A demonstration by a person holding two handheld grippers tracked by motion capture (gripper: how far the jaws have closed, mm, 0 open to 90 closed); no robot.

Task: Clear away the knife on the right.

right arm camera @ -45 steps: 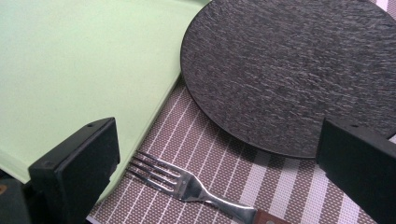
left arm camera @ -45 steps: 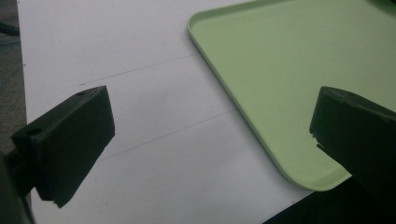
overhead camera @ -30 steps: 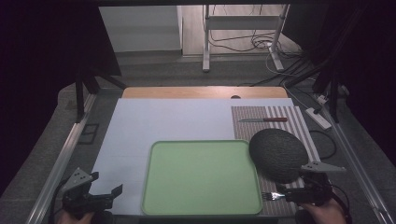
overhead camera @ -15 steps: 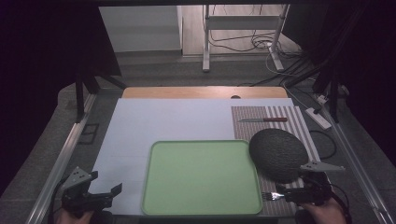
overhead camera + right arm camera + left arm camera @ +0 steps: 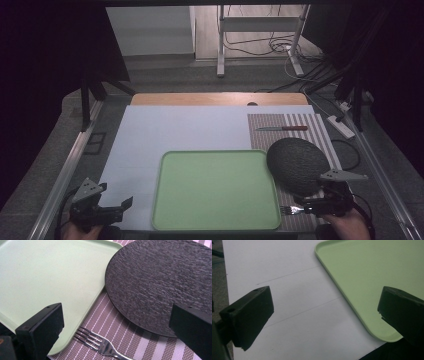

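Fork (image 5: 101,345) is the item nearest your right gripper (image 5: 117,325): it lies flat on the striped placemat (image 5: 130,340), tines toward the green tray (image 5: 50,277), in the gap between the tray's near-right corner and the dark plate (image 5: 162,282). Your jaws stand wide apart to either side of it, holding nothing. Judged step: approach, before the pick. Next move calls for lowering so the jaws straddle the neck or handle, then closing; the fork sits low on woven fabric, so you need to come down close to the mat to get under its edge.

Materials: fork is polished metal, four tines, reflective. Plate is round, matte black, with a rough bark-like texture, and its rim overhangs the tray's right edge. Tray is smooth pale green plastic, rounded corners, raised lip. Placemat is woven, mauve with white stripes.

Left gripper (image 5: 324,315): jaws spread, empty, over the white sheet (image 5: 287,302) just beside the tray's near-left corner.

Farther back on the placemat, a red-handled knife (image 5: 281,128).
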